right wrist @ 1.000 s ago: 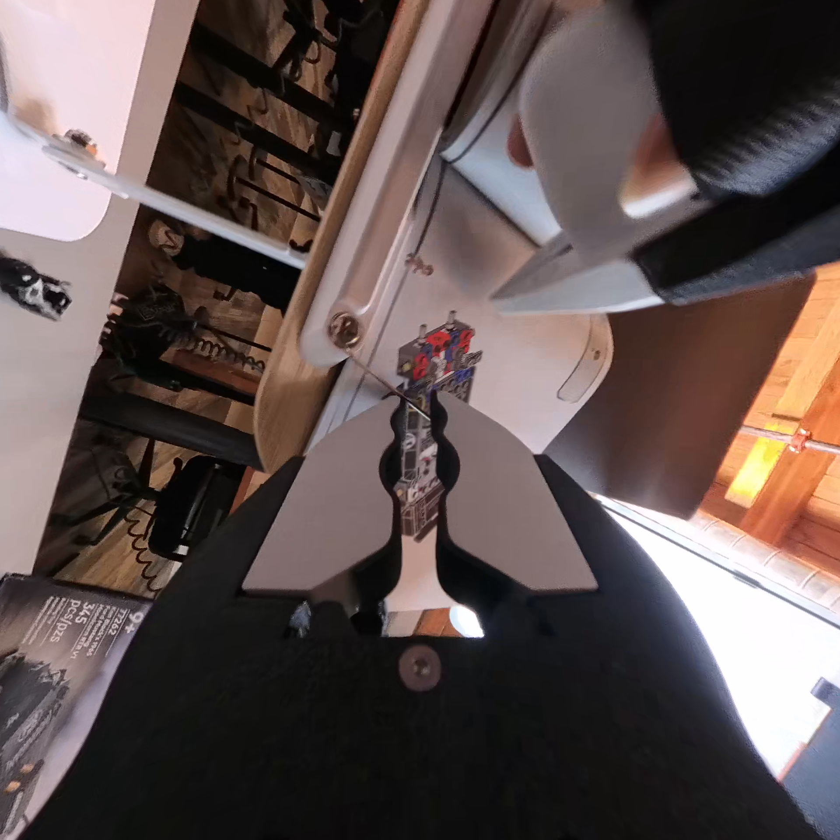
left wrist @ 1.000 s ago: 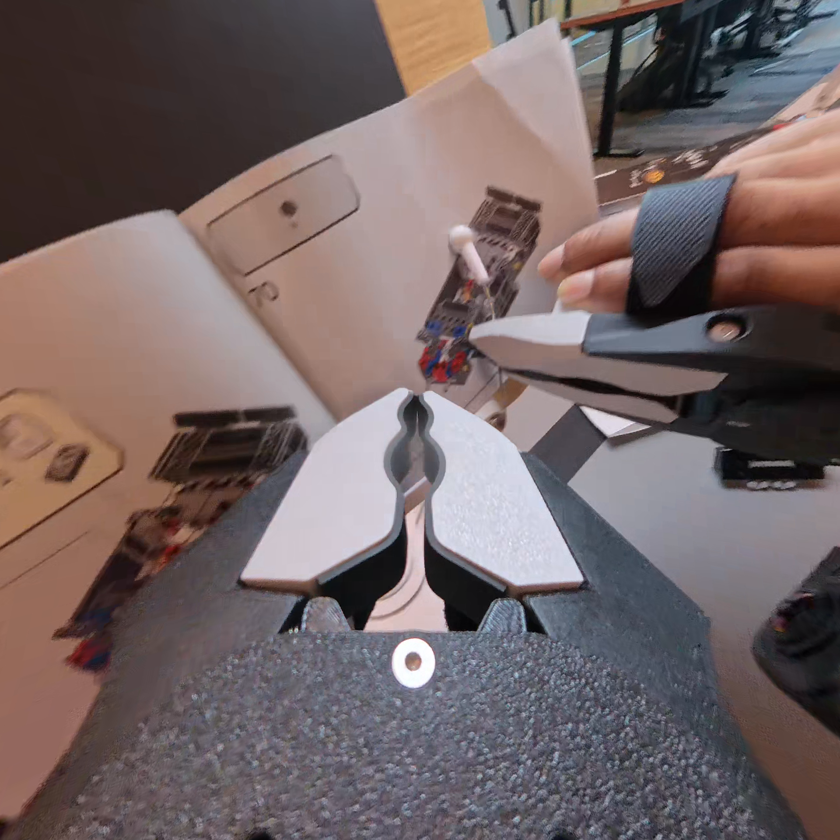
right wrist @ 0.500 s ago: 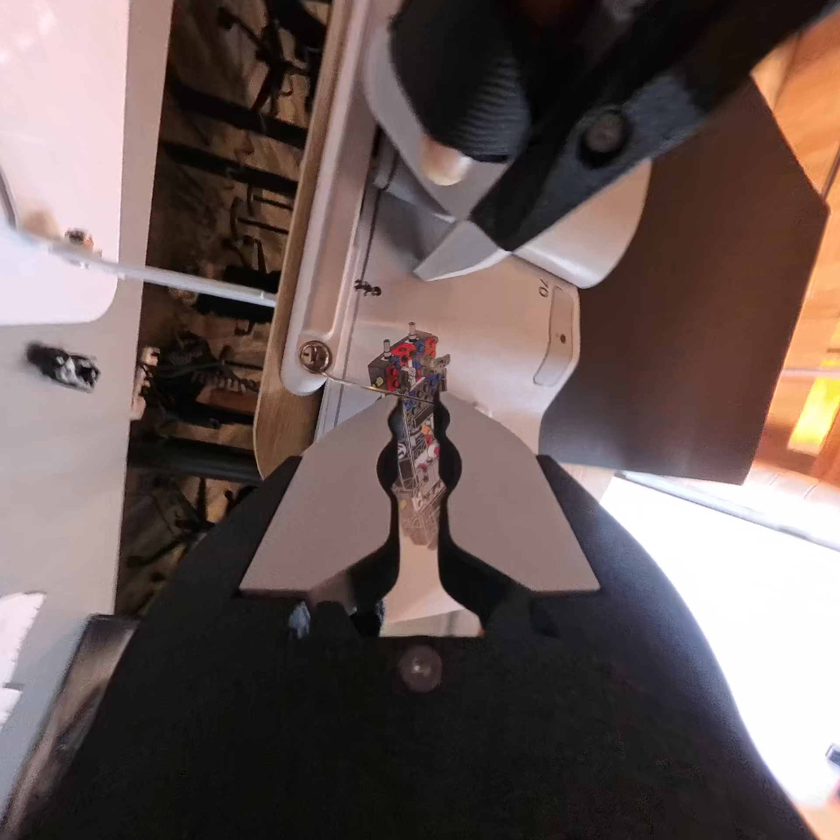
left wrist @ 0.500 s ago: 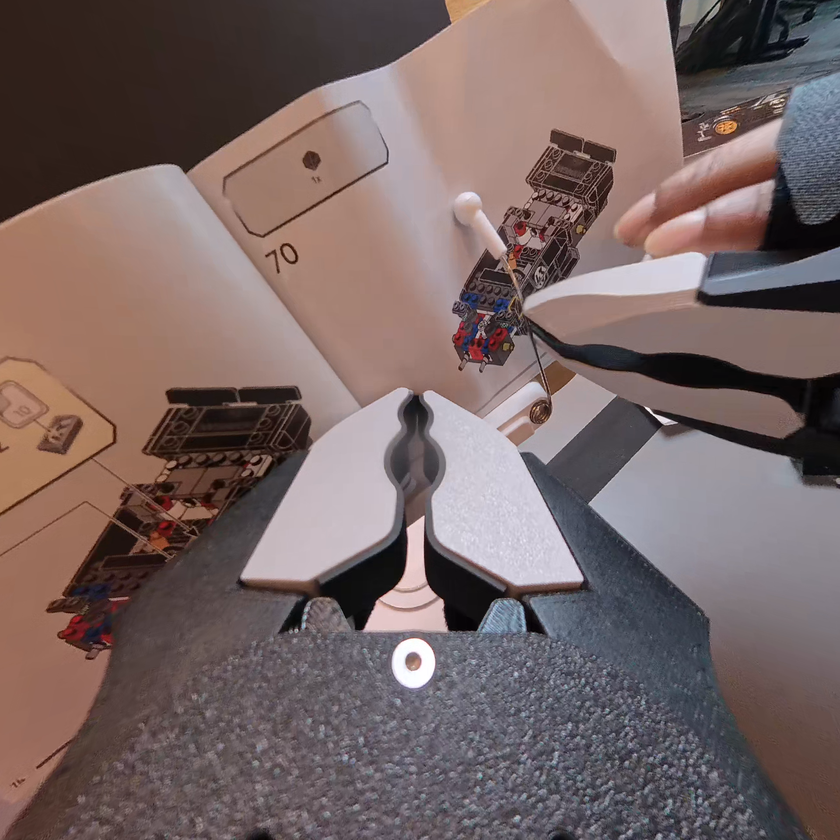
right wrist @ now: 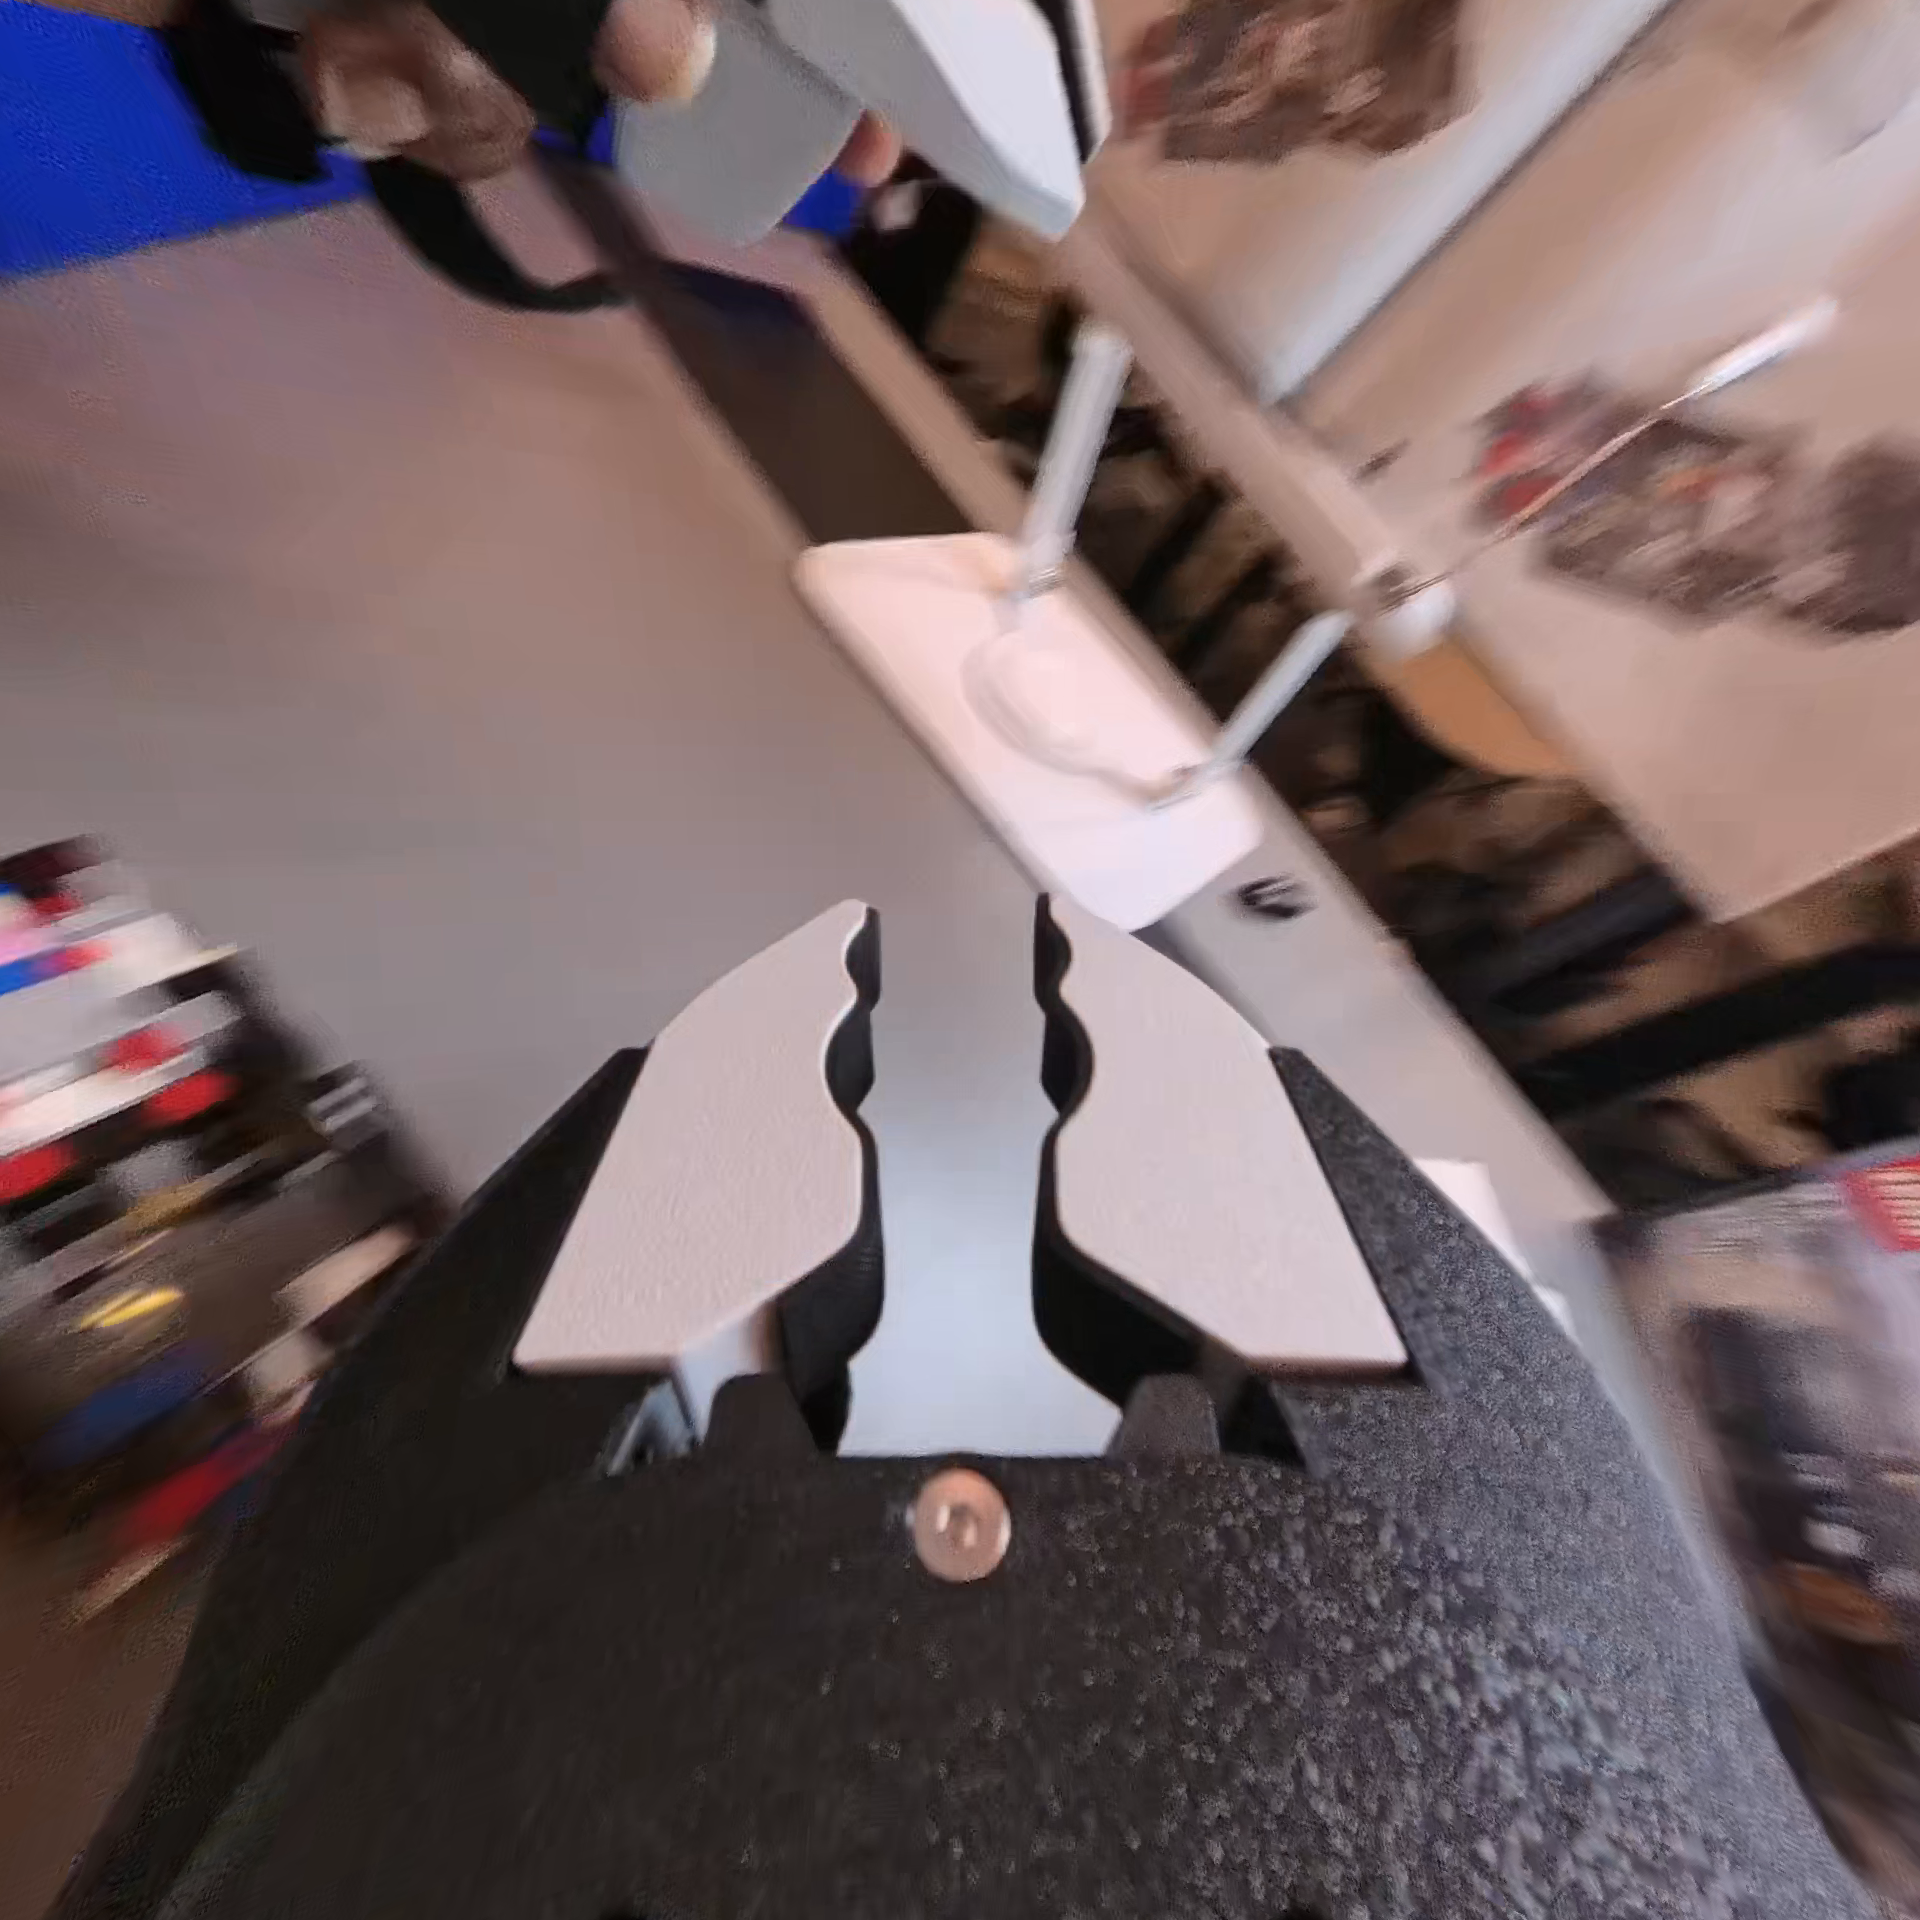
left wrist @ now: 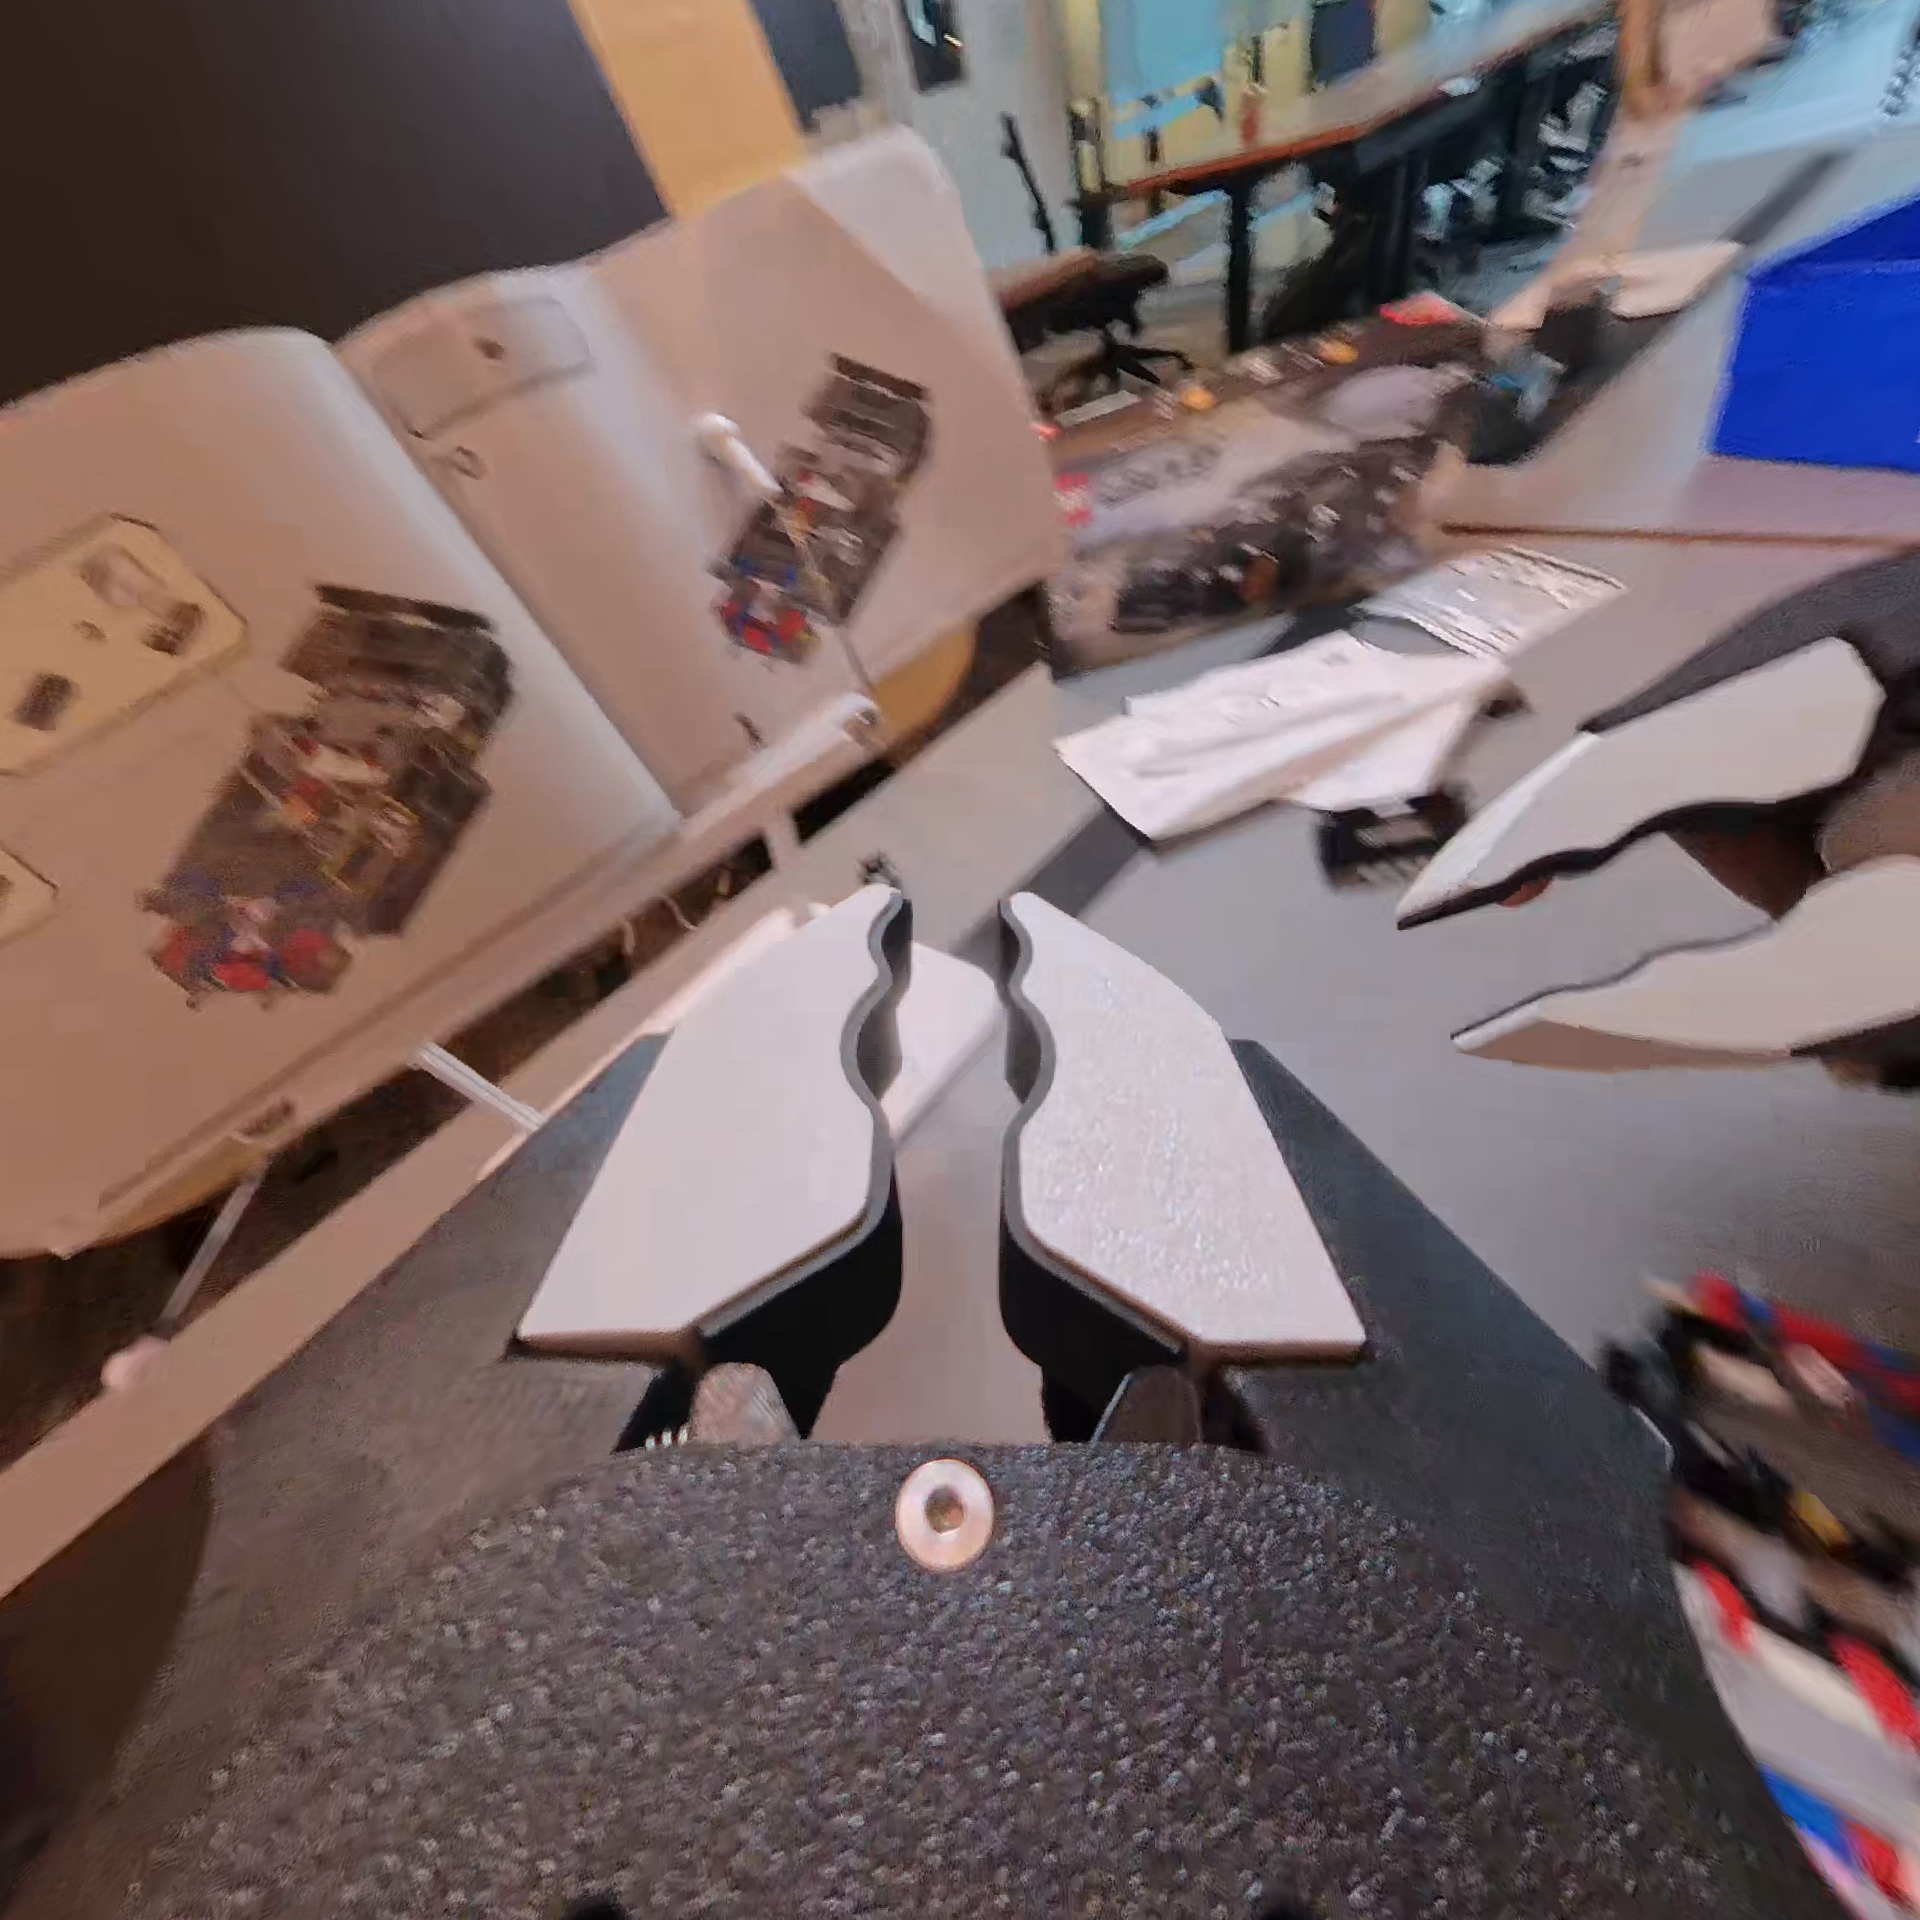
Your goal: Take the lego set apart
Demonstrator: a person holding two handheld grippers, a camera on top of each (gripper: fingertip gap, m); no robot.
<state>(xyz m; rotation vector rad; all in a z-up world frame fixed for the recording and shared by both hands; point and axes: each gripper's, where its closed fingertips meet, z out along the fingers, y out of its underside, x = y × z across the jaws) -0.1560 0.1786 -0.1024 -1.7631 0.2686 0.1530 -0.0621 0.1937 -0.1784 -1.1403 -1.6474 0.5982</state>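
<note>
Left wrist view puts our left hand-held gripper (left wrist: 951,914) low over the grey desk (left wrist: 1351,1091), its two pale fingers parted with a clear gap and nothing between them. Off to the right in the same view hangs our right hand-held gripper (left wrist: 1429,977), also released, its fingers spread and empty. An open booklet (left wrist: 499,644) stands propped on a white stand (left wrist: 810,727) at the left, its pages tilted toward us; the printing is smeared by motion blur. Beyond it lie a dark box (left wrist: 1247,499) and some loose papers (left wrist: 1288,727) on the desk, with a blue bin (left wrist: 1829,353) farther back at the right.

At the lower right edge we see the lego set (left wrist: 1808,1507), a blurred mass of black, red, blue and white parts resting on the desk, apart from both grippers.

From the right wrist view, the right gripper (right wrist: 956,914) points at the bare desk (right wrist: 416,623) just short of the stand's white base (right wrist: 1039,727), where two thin metal rods rise toward the booklet (right wrist: 1662,520). The lego set (right wrist: 125,1122) sits at the left edge, well clear of the fingers. At the top, a hand (right wrist: 436,94) grips the left gripper (right wrist: 1060,197). A dark box (right wrist: 1818,1403) shows at the right edge.
</note>
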